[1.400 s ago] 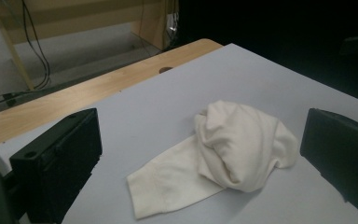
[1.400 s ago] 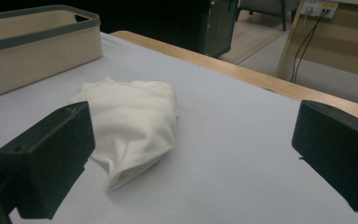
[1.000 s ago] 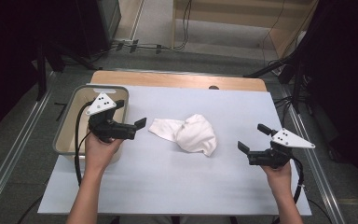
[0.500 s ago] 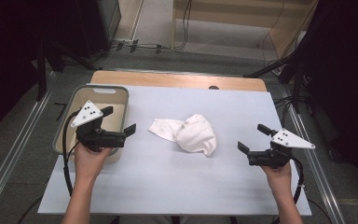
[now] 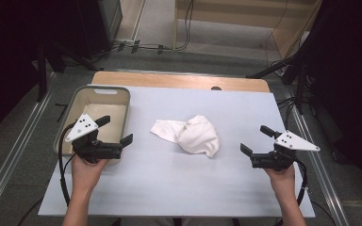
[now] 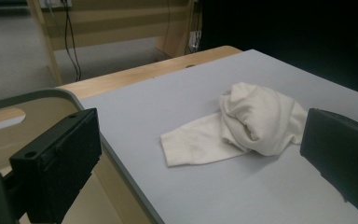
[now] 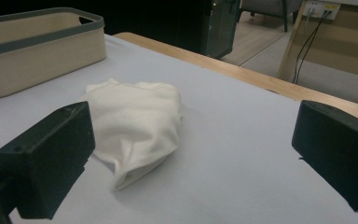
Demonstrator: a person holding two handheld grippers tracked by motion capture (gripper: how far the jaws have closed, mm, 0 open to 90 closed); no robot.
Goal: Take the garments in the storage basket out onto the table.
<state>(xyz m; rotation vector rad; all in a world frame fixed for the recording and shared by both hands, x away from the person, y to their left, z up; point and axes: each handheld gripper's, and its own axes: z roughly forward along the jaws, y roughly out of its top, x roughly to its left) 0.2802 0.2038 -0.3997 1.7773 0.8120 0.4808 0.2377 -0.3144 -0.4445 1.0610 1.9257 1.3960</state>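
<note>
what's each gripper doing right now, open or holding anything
Left gripper: open, empty, over the bin's near edge.
Right gripper: open, empty, right of the cloth.

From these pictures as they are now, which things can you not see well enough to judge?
- White cloth: crumpled, so its own folds hide its full shape and kind in all views.
- Beige bin: in the high view the left gripper covers its near wall; in the right gripper view its wall hides the inside.
- Right gripper: its cable runs off the high view's bottom edge.
- Table: near edge cut off.

white cloth (image 7: 135, 121) crumpled, beige bin (image 7: 37, 51) behind
</note>
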